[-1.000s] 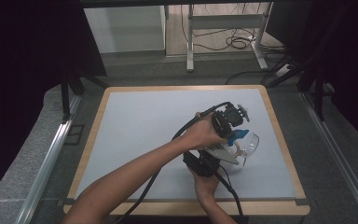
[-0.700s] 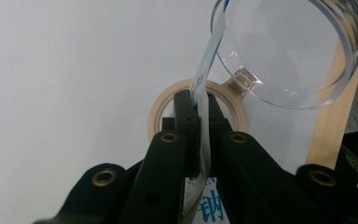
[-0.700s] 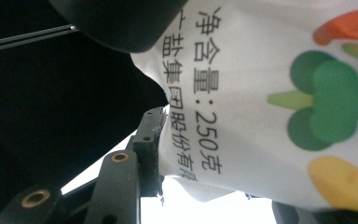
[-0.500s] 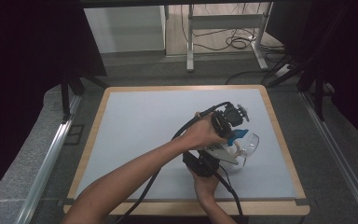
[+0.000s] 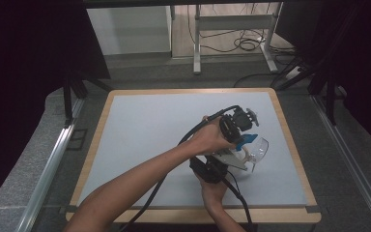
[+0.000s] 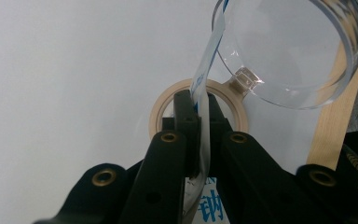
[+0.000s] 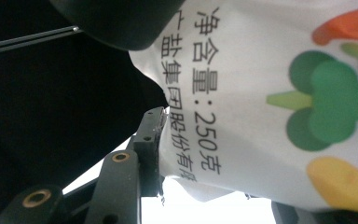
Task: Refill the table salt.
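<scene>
- The bag [image 7: 270,107] is a white pouch with printed veg graphics, held up over the right part of the counter [image 5: 140,130], right above the clear glass bowl [image 6: 289,46].
- Its long axis seems to run from the left gripper [image 6: 198,105] at the far end down to the right gripper [image 7: 156,140] at the near end, so it's pinned at both ends.
- Left jaws are squeezed together on a thin edge of the bag; that edge points straight at the bowl's rim, so I'd guess a tilt toward the bowl comes next.
- Right jaws are clamped on the bag's fatter end.
- Writing on the bag: "净含量:250克", and beside it "盐集团股份有限" partly cut off.
- A tan tape ring [image 6: 161,112] lies flat on the counter under the left jaws.
</scene>
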{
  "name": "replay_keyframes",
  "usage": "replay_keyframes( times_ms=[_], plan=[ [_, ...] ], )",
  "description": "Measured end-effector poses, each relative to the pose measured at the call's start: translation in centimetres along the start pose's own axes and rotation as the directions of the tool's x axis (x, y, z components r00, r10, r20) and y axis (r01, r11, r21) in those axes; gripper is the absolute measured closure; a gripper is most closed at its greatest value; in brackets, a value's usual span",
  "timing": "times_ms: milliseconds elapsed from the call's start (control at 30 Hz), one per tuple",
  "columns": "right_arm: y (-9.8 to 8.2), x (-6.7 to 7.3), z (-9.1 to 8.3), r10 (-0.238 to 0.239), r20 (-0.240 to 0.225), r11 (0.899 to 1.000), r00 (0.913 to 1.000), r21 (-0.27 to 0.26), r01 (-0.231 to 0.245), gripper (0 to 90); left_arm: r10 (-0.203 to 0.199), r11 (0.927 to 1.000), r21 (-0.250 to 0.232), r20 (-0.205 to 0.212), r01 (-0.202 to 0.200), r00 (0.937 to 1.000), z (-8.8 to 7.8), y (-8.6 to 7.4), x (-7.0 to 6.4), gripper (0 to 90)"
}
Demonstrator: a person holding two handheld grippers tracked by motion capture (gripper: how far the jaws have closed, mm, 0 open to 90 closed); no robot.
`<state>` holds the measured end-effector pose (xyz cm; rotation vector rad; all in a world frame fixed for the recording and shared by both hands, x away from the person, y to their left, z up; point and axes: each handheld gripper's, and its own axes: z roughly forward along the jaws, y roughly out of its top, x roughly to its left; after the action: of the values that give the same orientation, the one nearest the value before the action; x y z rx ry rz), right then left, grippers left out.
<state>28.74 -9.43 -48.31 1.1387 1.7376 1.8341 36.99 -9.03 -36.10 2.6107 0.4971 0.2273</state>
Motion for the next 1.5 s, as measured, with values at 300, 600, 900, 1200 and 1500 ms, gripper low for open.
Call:
replay_keyframes(
  times_ms=[300,600,900,1200,1500],
  plan=[
    [0.00,-0.01,-0.02,0.001,0.000,1.000,1.0000,-0.004,-0.001,58.6,0.002,1.0000,0.002,-0.003,-0.002,1.0000,-0.04,0.04,-0.02,89.9],
    [-0.04,-0.02,0.02,0.007,-0.004,1.000,1.0000,-0.003,-0.007,58.6,0.004,1.0000,0.008,-0.004,-0.004,1.0000,0.02,0.09,0.07,89.9],
    [0.16,-0.08,-0.11,0.012,-0.009,1.000,0.9999,-0.020,-0.012,58.8,0.009,0.9999,0.012,-0.005,-0.009,0.9999,-0.16,0.44,-0.03,89.9],
    [0.10,-0.18,-0.02,0.018,-0.009,1.000,0.9998,-0.016,-0.018,59.2,0.007,0.9998,0.019,-0.006,-0.007,1.0000,0.08,0.44,0.09,89.9],
    [-0.12,-0.17,0.12,0.027,-0.014,1.000,0.9995,-0.011,-0.027,59.2,0.000,0.9998,0.019,-0.001,0.000,1.0000,0.29,0.14,0.30,89.9]
  ],
)
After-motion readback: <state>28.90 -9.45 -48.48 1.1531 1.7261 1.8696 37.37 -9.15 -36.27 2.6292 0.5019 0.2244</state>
